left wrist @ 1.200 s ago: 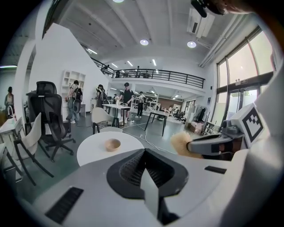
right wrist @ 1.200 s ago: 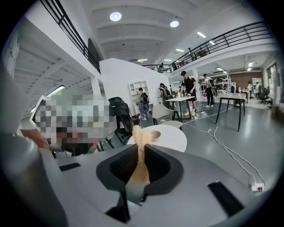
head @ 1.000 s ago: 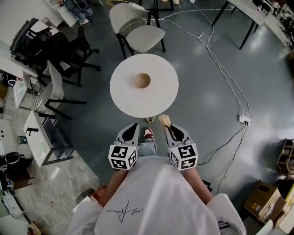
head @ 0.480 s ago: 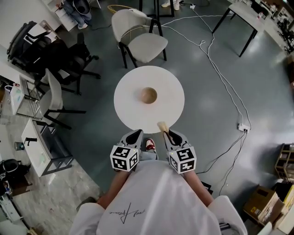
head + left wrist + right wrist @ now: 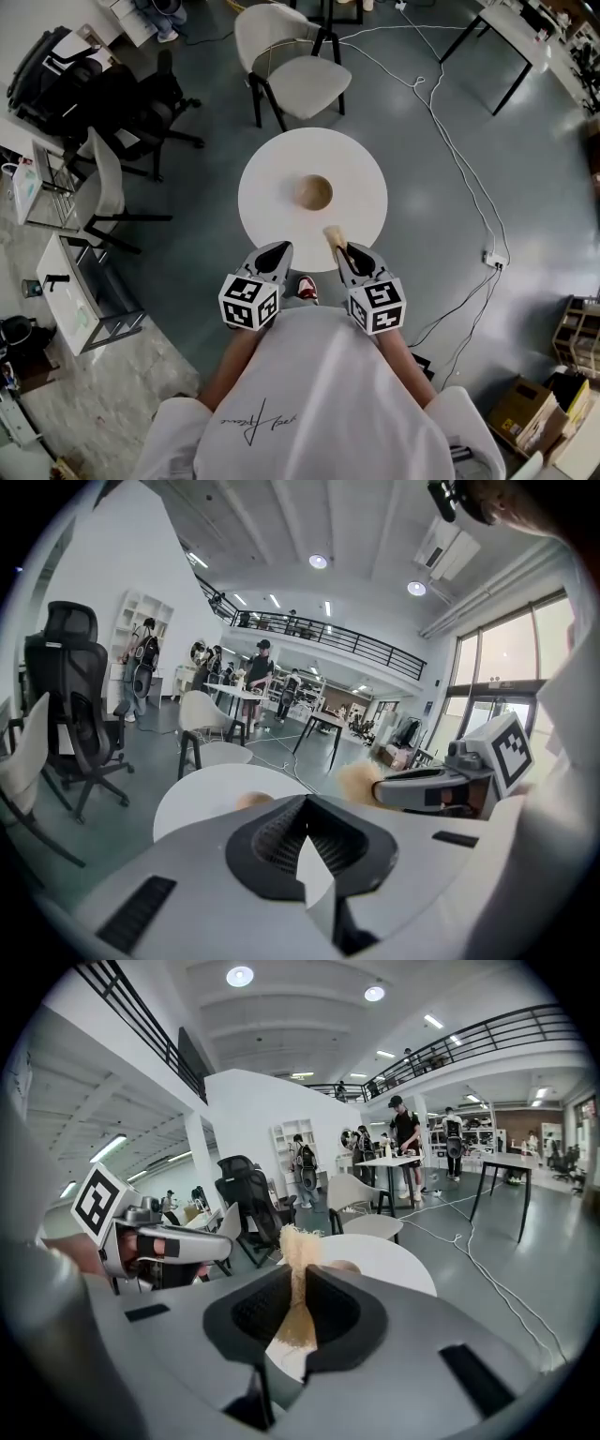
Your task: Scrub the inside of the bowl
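Observation:
A small wooden bowl (image 5: 314, 192) stands upright in the middle of a round white table (image 5: 272, 192). My right gripper (image 5: 341, 251) is shut on a tan fibrous scrubber (image 5: 333, 236), whose tip hangs over the table's near edge, short of the bowl. My left gripper (image 5: 278, 251) is shut with nothing in it, just off the near edge. In the right gripper view the scrubber (image 5: 298, 1251) sticks up between the pads, with the bowl (image 5: 341, 1267) and the table (image 5: 394, 1255) behind it. In the left gripper view the bowl (image 5: 253, 800) peeks over the jaws and the table (image 5: 206, 794) lies ahead.
A white chair (image 5: 295, 70) stands beyond the table. A black office chair (image 5: 141, 103) and a white chair (image 5: 108, 183) are at the left. A cable (image 5: 450, 141) runs over the floor at the right to a power strip (image 5: 492, 258). People stand far off.
The table and bowl have come closer to me. Both grippers now reach the table's near edge, and the scrubber tip lies over the tabletop.

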Motion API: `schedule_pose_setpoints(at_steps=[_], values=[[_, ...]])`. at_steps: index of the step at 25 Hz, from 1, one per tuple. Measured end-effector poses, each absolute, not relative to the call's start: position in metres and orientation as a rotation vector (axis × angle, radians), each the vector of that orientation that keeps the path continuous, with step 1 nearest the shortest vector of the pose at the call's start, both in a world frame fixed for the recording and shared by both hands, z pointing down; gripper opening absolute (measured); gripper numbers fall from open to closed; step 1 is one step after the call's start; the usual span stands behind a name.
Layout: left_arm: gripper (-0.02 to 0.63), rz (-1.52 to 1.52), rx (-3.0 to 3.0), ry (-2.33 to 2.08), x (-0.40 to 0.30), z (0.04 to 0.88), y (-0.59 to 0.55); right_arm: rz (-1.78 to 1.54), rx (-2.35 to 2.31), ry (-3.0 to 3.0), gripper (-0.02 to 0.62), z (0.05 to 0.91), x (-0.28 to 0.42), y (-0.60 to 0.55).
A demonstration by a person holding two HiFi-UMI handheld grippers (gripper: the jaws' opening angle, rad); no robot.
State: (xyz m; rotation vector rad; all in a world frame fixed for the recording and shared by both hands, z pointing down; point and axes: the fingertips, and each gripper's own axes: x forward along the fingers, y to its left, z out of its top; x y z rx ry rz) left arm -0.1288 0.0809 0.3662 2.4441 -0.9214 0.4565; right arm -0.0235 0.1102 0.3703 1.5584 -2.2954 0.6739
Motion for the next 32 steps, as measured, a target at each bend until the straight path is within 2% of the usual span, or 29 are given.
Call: schedule_pose_setpoints(at_steps=[9, 17, 32], values=[[0.005, 0.505, 2.377, -0.902, -0.142, 0.385, 0.068, 0.649, 1.621, -2.239, 0.057, 0.374, -0.023, 0.09], [0.006, 0.546, 2.291, -0.914, -0.137, 0.409, 0.055, 0.646, 1.682, -2.16, 0.058, 0.385, 0.005, 0.082], [0.006, 0.6, 2.196, -0.86, -0.116, 0.442, 0.011, 0.697, 1.535, -2.163, 0.058, 0.424, 0.033, 0.026]])
